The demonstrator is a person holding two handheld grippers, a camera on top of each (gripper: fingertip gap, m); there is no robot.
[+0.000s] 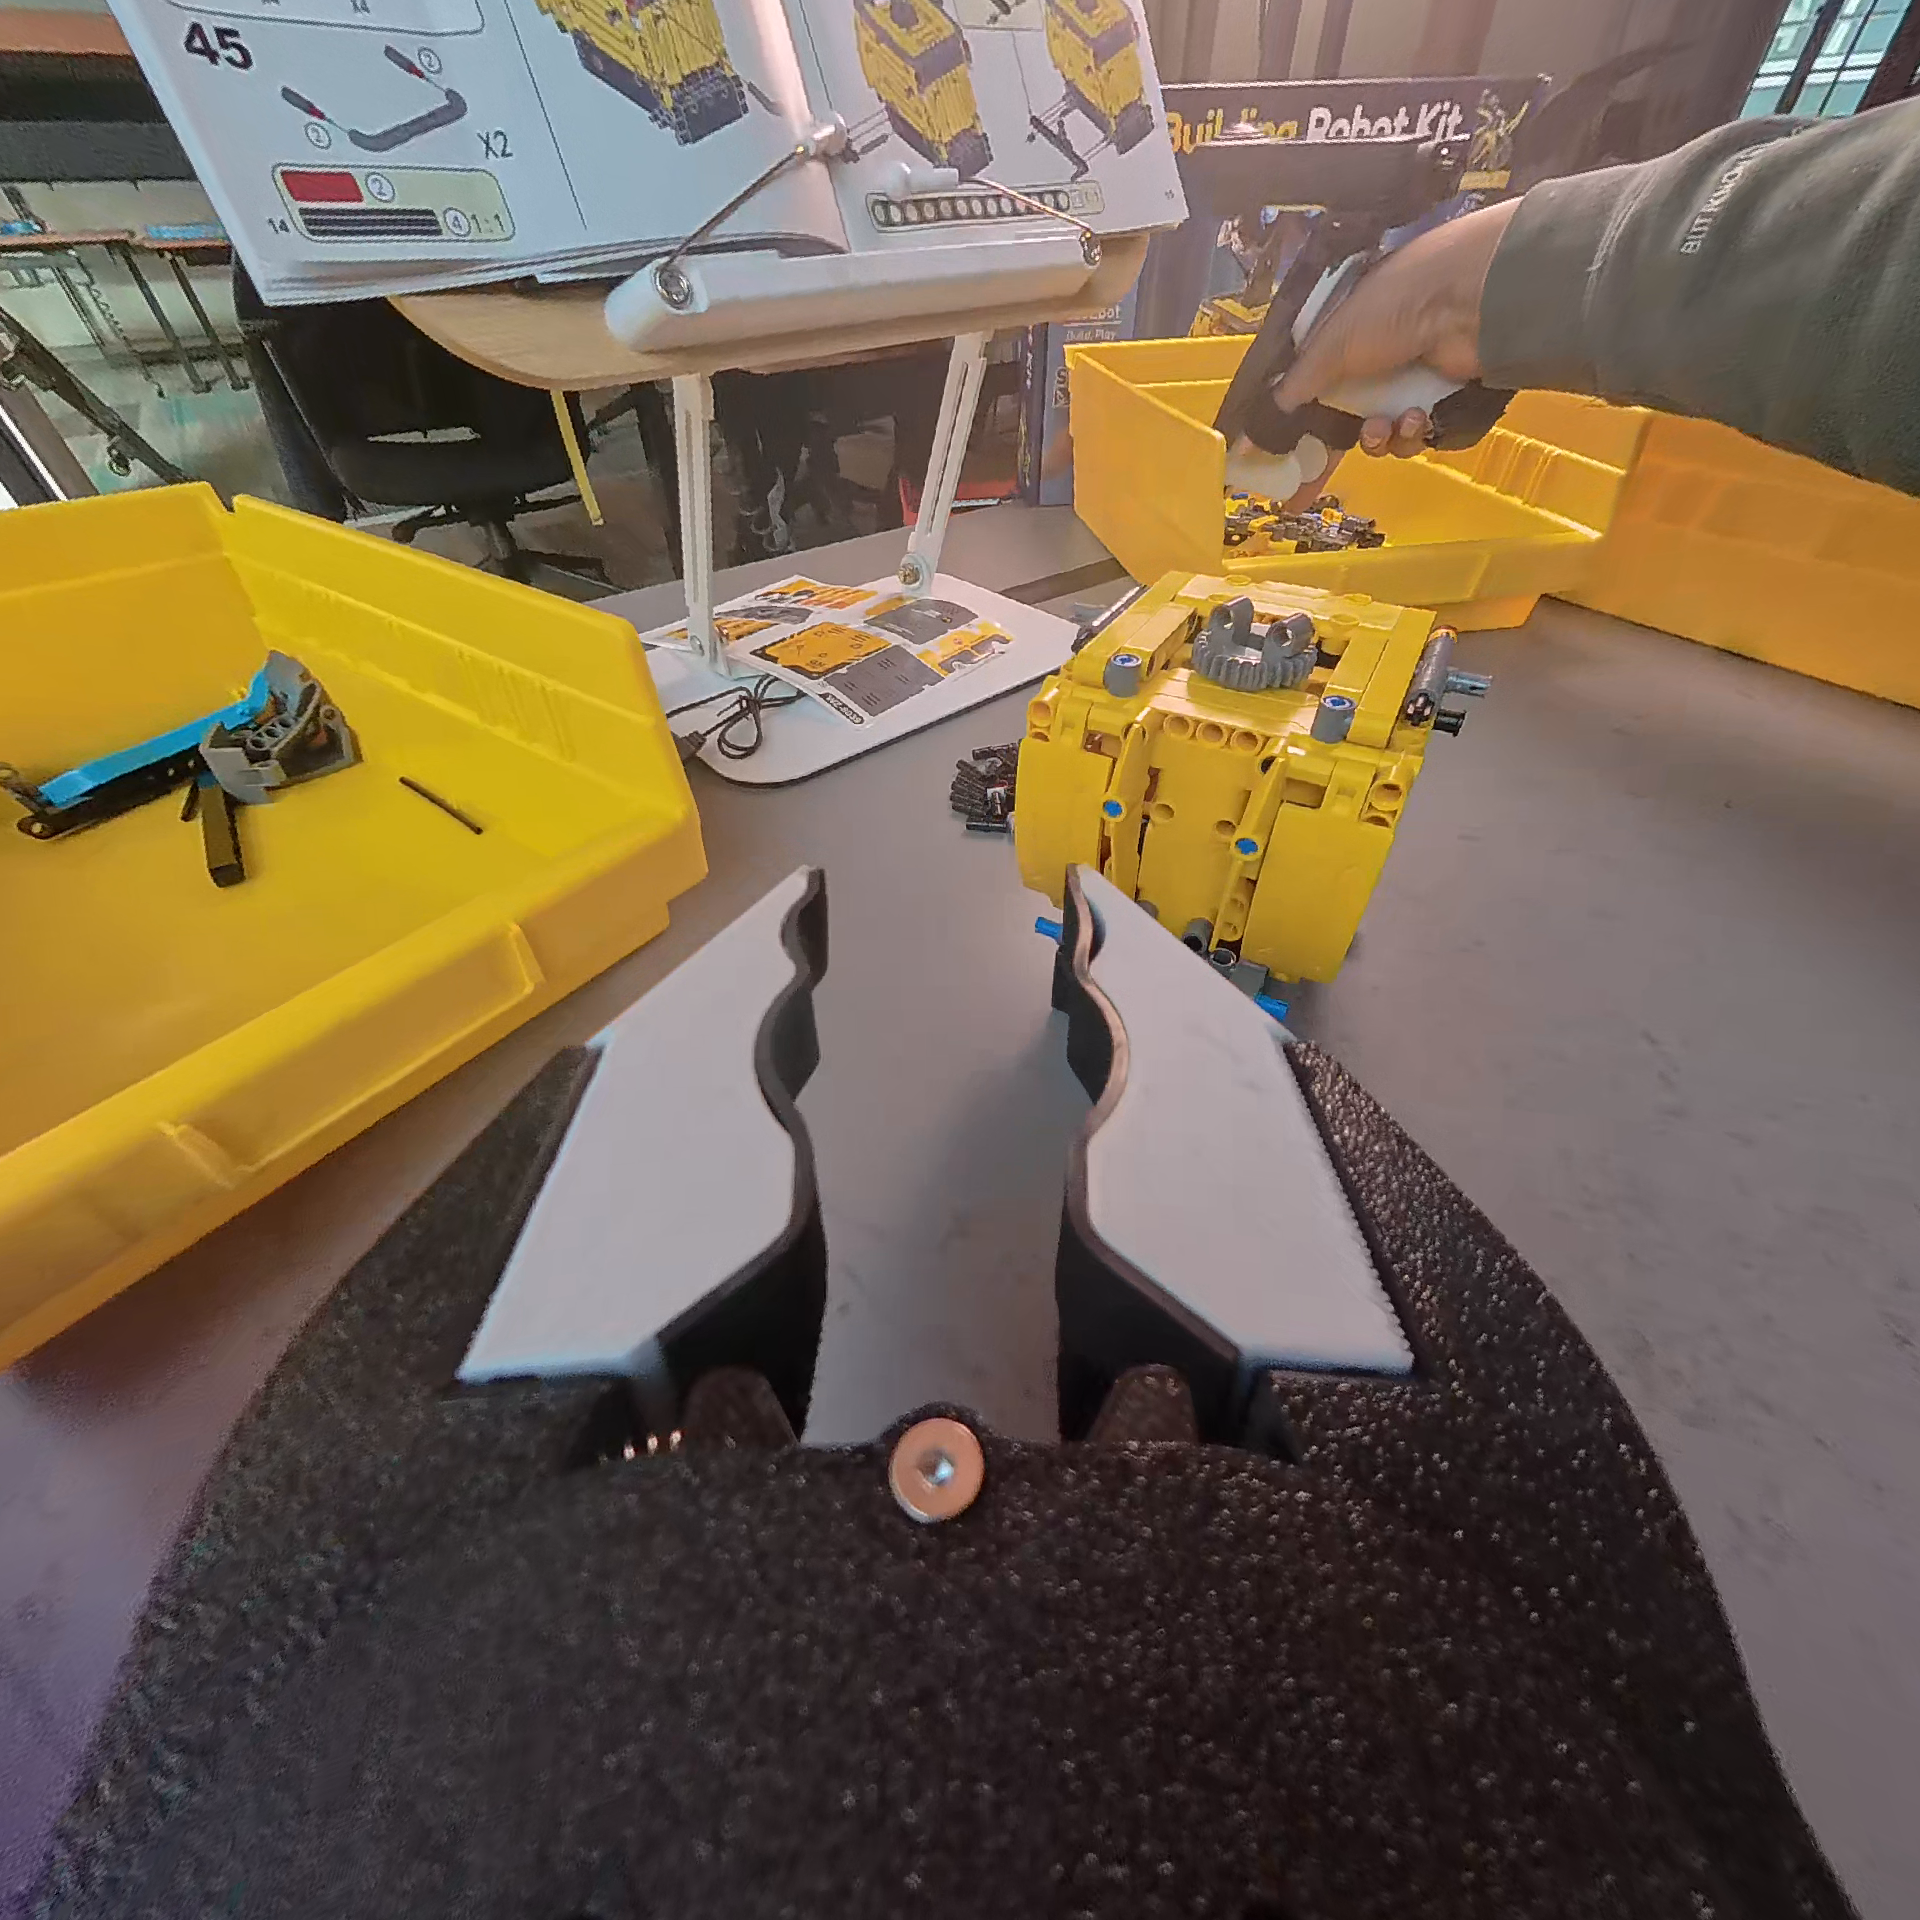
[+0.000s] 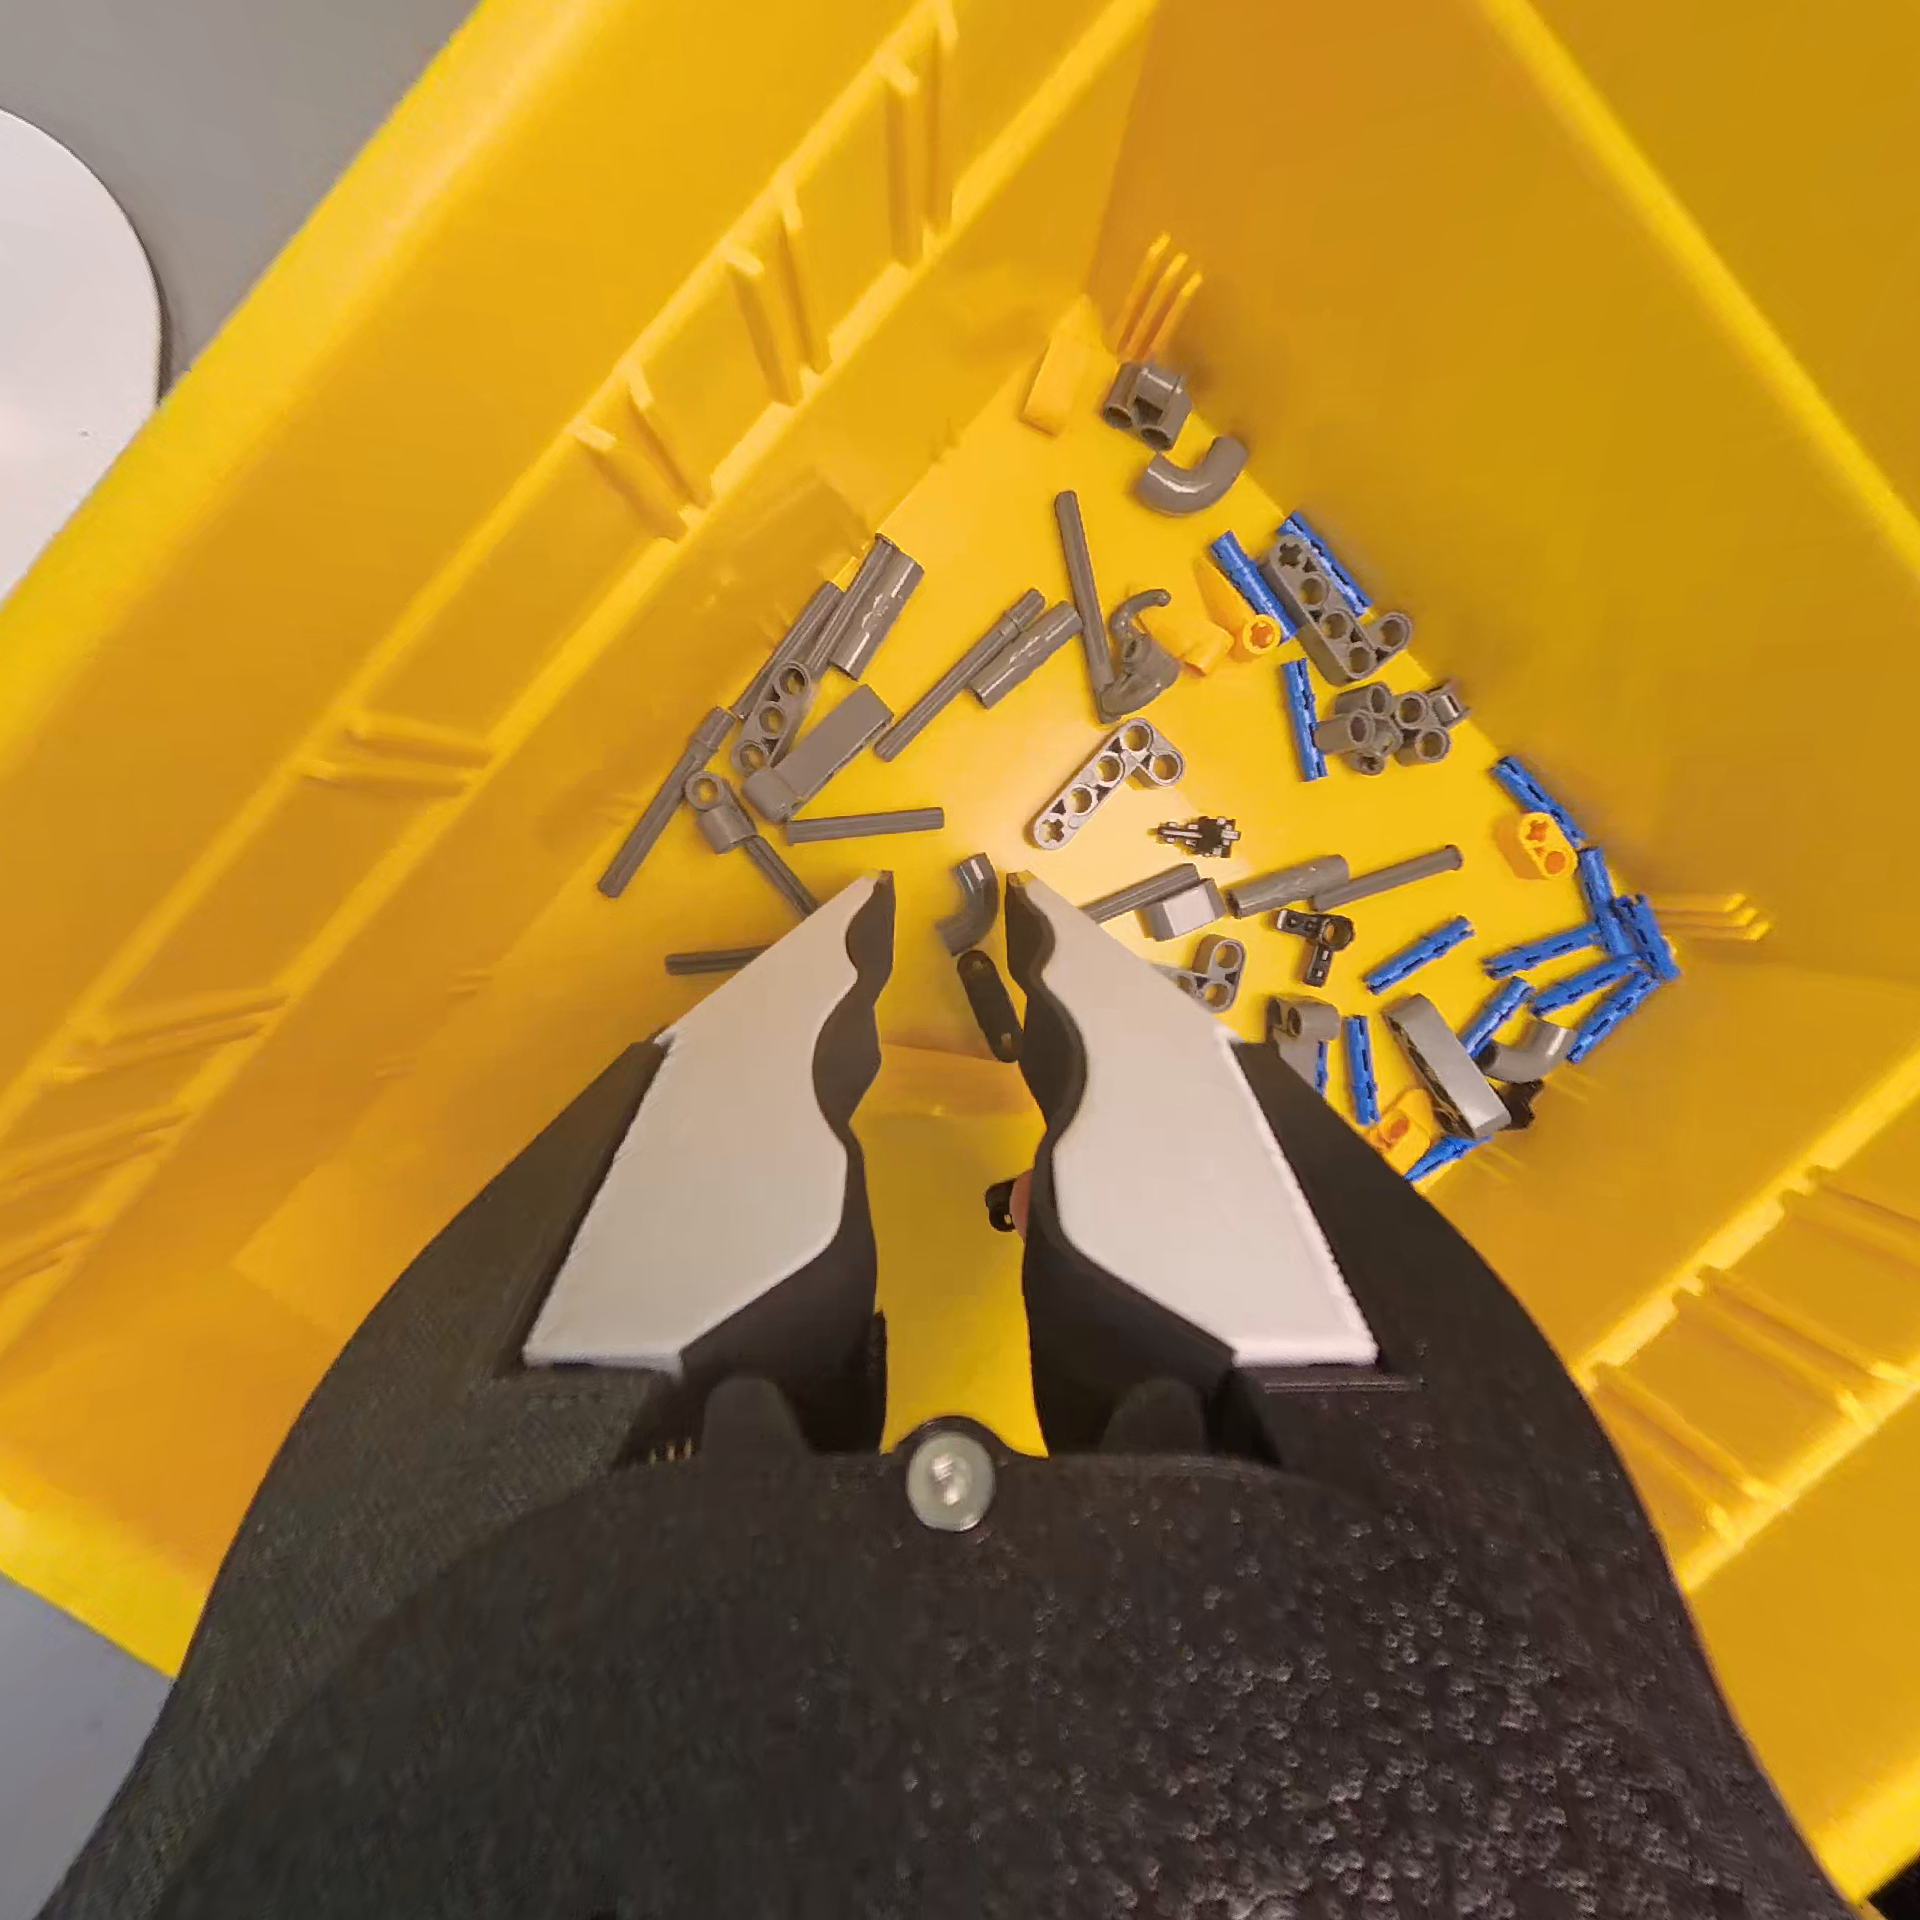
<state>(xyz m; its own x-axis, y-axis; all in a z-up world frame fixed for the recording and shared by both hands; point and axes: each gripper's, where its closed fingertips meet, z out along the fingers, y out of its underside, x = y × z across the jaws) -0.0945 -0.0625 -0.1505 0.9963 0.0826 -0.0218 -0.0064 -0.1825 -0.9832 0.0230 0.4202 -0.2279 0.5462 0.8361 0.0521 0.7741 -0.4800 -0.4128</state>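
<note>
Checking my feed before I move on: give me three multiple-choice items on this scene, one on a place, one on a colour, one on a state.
1. Where is the right gripper?
A. Down inside a yellow bin of loose parts
B. Over the instruction booklet
C. On the yellow model

2. What colour are the ridged pins in that bin?
A. Red
B. Green
C. Blue

3. How does the left gripper stand?
A. Shut on a black pin
B. Open, holding nothing
C. Shut on the booklet

Answers:
1 A: its fingers point at the floor of the yellow bin, with a small grey elbow piece between the tips.
2 C: the blue pins lie heaped at the bin's right side.
3 B: bare grey table shows between its parted fingers, beside the yellow model.
</note>
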